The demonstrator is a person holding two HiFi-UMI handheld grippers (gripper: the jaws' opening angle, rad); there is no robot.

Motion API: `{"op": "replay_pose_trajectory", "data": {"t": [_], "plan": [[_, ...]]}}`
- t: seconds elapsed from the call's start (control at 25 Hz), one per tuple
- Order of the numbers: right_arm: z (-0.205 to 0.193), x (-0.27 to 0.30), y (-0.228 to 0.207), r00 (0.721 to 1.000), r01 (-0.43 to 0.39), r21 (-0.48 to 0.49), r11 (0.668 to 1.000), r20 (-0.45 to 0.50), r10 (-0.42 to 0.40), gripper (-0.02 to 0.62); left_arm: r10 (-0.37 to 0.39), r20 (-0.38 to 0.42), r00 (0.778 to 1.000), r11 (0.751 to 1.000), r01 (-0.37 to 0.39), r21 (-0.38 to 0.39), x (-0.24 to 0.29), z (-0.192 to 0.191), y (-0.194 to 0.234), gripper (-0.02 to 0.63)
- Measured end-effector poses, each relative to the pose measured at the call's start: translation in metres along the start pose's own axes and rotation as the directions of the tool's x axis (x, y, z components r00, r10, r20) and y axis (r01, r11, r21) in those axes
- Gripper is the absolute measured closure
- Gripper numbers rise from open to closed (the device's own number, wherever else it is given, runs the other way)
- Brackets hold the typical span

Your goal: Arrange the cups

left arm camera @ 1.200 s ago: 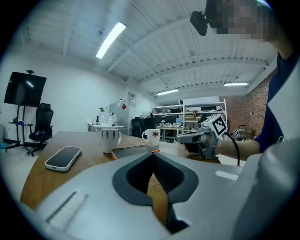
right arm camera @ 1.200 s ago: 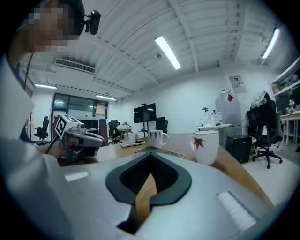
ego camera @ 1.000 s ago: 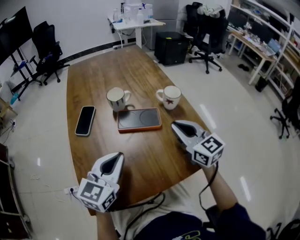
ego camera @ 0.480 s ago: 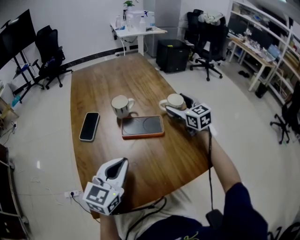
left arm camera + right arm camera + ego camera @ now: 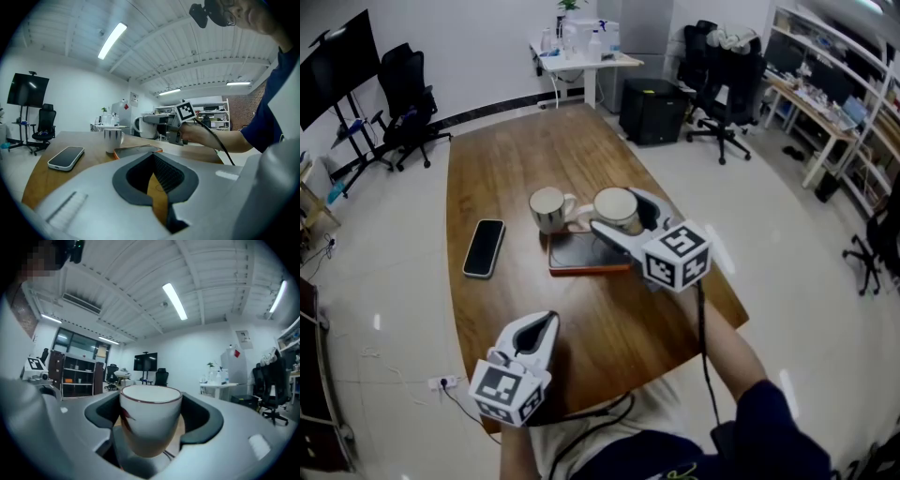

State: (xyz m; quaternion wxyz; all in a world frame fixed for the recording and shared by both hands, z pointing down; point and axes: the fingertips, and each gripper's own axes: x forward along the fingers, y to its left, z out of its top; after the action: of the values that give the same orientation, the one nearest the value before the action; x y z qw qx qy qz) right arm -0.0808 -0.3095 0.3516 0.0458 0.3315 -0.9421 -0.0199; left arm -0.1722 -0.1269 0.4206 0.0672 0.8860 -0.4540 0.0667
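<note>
Gripping the white red-leaf cup (image 5: 150, 420) between jaws that have just been closing, the right gripper (image 5: 621, 217) holds it at centre frame, over the far edge of the orange-cased tablet (image 5: 581, 255) and just beside the striped cup (image 5: 547, 208) on the wooden worktop (image 5: 516, 150). A phone (image 5: 484, 247) lies further left. At lower left, the left gripper (image 5: 542, 328) has its jaws together and empty.

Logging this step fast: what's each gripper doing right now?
Left gripper: closed, empty.
Right gripper: jaws have just been closing onto the white cup, holding it.
</note>
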Motion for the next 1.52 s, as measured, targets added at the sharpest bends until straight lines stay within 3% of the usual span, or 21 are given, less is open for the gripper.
{"op": "replay_pose_trajectory", "data": {"t": [0.12,0.2,0.36,0.56,0.64,0.72,0.88,0.92,0.96,1.08,1.28,1.52], "plan": [[-0.013,0.037,0.05,0.998,-0.062,-0.085,0.994,-0.037,0.059,0.212,0.001,-0.001,1.0,1.0,-0.001,-0.008,-0.001,-0.001,-0.001,0.604],[-0.028,0.05,0.064,0.995,-0.073,-0.085,0.994,-0.081,0.066,0.212,0.001,-0.001,1.0,1.0,-0.001,-0.023,0.0,0.001,-0.005,0.604],[-0.041,0.059,0.066,0.993,-0.065,-0.029,0.997,-0.105,0.062,0.211,-0.002,0.0,1.0,1.0,0.002,-0.018,-0.001,0.002,-0.005,0.604],[-0.046,0.062,0.059,0.993,-0.061,-0.028,0.998,-0.1,0.058,0.207,-0.001,0.004,1.0,1.0,0.001,-0.023,0.002,0.0,-0.002,0.603],[-0.039,0.056,0.055,0.996,-0.063,-0.03,0.998,-0.068,0.06,0.193,0.002,0.006,1.0,1.0,-0.002,-0.022,0.002,-0.001,-0.001,0.603],[-0.024,0.042,0.047,0.998,-0.063,0.005,0.998,-0.02,0.063,0.119,0.005,0.005,1.0,1.0,-0.005,-0.025,0.002,-0.002,0.0,0.603],[-0.007,-0.026,0.039,0.997,-0.083,0.08,0.993,0.002,0.083,0.11,0.012,-0.002,1.0,1.0,-0.012,-0.021,0.002,-0.003,0.002,0.603],[-0.01,-0.047,0.043,0.996,-0.089,0.087,0.992,-0.001,0.09,0.124,0.01,-0.002,1.0,1.0,-0.01,-0.024,0.001,-0.003,0.001,0.603],[-0.014,-0.066,0.049,0.996,-0.092,0.092,0.992,-0.001,0.093,0.188,0.007,-0.001,1.0,1.0,-0.007,-0.028,0.001,-0.002,0.0,0.603],[-0.034,-0.11,0.063,0.997,-0.071,0.105,0.992,0.015,0.07,0.595,-0.002,0.001,1.0,1.0,0.002,-0.011,0.001,0.0,0.0,0.603],[-0.073,-0.117,0.084,0.988,-0.097,0.122,0.988,-0.104,0.11,0.595,-0.002,0.006,1.0,1.0,0.002,-0.017,0.0,0.002,0.0,0.604],[-0.074,-0.116,0.068,0.994,-0.007,0.127,0.992,-0.108,0.021,0.595,-0.008,-0.001,1.0,1.0,0.008,-0.011,0.0,0.003,-0.001,0.606]]}}
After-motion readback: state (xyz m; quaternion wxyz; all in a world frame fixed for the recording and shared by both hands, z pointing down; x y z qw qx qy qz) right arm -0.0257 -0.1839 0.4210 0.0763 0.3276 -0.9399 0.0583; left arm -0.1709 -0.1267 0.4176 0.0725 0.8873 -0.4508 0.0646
